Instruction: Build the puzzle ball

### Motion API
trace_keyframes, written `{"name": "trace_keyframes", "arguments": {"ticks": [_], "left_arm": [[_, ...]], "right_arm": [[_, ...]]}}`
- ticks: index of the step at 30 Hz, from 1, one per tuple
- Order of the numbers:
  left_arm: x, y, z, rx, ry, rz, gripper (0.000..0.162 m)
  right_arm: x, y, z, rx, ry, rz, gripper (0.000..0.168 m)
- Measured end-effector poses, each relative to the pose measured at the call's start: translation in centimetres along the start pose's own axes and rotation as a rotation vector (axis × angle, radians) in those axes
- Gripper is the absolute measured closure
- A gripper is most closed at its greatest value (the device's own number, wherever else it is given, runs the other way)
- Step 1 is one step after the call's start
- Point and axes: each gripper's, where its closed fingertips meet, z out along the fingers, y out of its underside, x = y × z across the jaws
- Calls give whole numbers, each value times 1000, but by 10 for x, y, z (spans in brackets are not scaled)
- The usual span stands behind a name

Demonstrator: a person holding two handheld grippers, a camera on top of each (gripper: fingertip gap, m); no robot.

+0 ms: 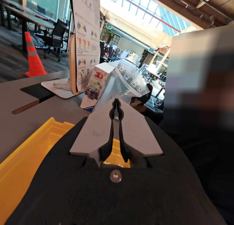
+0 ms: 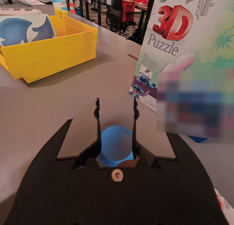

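Note:
My left gripper (image 1: 116, 100) is shut on a clear plastic bag (image 1: 124, 81) and holds it up above the table, in front of the puzzle box (image 1: 94, 87). My right gripper (image 2: 116, 100) is open and empty, low over the grey table (image 2: 76, 98). A blue round plastic piece (image 2: 115, 145) lies on the table under it, between the bases of the fingers. The puzzle box (image 2: 177, 44) stands upright just right of my right gripper. A yellow bin (image 2: 50, 50) at the far left holds a sheet with blue shapes (image 2: 24, 30).
An instruction sheet (image 1: 87, 41) leans on a wooden stand (image 1: 72, 64) behind the box. The yellow bin (image 1: 25, 155) lies under my left gripper. An orange cone (image 1: 32, 56) stands on the floor beyond the table. A wipes canister (image 2: 59, 2) stands behind the bin. The grippers' ends are close to 35 centimeters from one another. From my right tips it is roughly 10 centimeters to the blue round plastic piece (image 2: 115, 145); from my left, 45 centimeters.

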Motion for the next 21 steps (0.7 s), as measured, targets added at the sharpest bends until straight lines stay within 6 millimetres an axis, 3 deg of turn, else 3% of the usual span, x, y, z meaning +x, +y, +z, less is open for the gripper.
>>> {"name": "trace_keyframes", "arguments": {"ticks": [1,12,14,17,21], "left_arm": [[3,-2,-1,12,8,7,162],[5,-1,11,-38,-22,13,162],[-18,8,14,-106,-176,-11,162],[-71,33,9,-261,-568,-34,162],[-96,55,4,-490,-881,122,162]], "right_arm": [[-1,0,0,0,-1,-2,117],[-2,-2,-3,9,-5,-7,117],[-2,-2,-3,9,-3,-8,117],[-1,-2,-3,8,-2,-8,117],[-2,-2,-3,5,-3,-12,117]]}}
